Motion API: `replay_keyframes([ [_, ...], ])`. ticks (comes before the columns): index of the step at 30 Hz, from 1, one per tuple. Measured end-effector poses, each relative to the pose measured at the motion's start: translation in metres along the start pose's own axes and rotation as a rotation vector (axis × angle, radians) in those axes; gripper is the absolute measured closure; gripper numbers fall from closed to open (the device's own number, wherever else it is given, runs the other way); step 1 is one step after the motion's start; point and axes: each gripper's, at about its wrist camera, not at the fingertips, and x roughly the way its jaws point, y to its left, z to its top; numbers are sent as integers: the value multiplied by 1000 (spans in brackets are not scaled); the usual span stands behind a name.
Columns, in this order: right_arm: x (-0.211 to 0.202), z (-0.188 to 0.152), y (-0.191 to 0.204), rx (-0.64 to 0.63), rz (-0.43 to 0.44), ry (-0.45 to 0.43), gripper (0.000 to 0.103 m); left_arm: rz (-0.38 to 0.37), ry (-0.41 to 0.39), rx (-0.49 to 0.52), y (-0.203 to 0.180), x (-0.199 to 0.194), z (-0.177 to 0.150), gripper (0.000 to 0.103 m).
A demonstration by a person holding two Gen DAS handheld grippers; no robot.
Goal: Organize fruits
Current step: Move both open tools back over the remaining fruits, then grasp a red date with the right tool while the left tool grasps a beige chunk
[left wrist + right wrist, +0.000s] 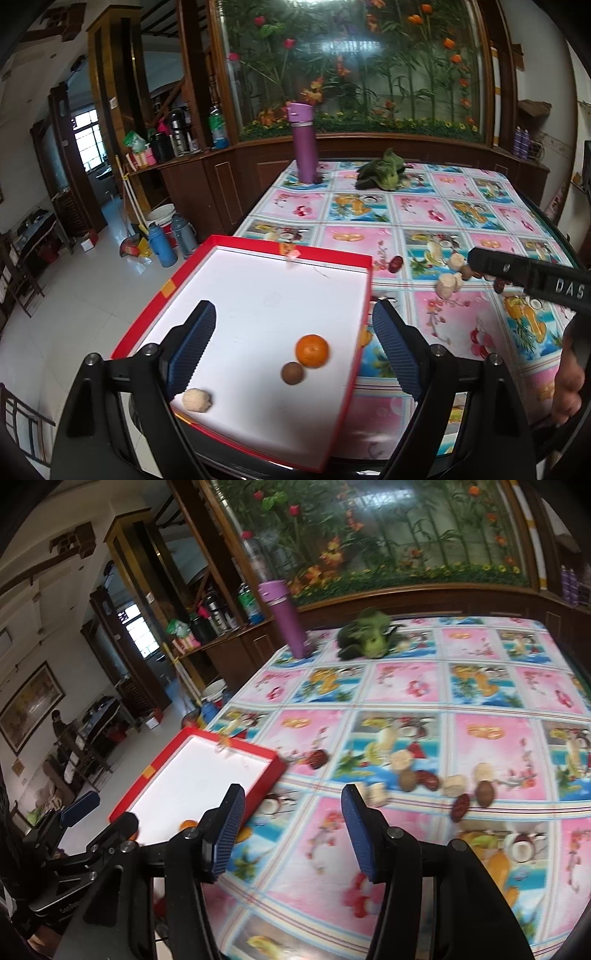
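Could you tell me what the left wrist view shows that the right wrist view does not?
Only the left wrist view shows the red box's contents: an orange, a brown fruit and a pale one. Only the right wrist view shows the whole loose fruit cluster on the tablecloth. Both show the red box, purple flask and leafy greens.

Glossy printed tablecloth point(424, 206), matt white-lined red cardboard tray point(258, 295), ribbed tool pads point(192, 347)

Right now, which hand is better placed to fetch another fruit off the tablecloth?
Probably the right: its empty, open tongs face the loose fruit on the tablecloth, while the left tongs hang over the red tray.
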Motion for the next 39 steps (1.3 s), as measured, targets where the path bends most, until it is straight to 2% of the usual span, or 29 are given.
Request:
replay_keyframes([
  [10, -27, -13, -73, 68, -148, -13, 49, -39, 41, 42, -18, 10, -3, 16],
  [17, -18, -28, -109, 125, -156, 67, 49, -68, 124, 80, -37, 35, -11, 16],
  [22, -8, -29, -107, 101, -131, 98, 49, -101, 154, 107, -54, 44, -12, 16],
  [29, -1, -29, -116, 99, -172, 112, 49, -137, 190, 140, -70, 54, -15, 16],
  [35, 19, -23, -110, 80, -161, 154, 49, -173, 216, 175, -88, 69, -11, 16],
  [39, 39, -15, -109, 66, -212, 180, 62, -190, 224, 198, -97, 79, -4, 16],
])
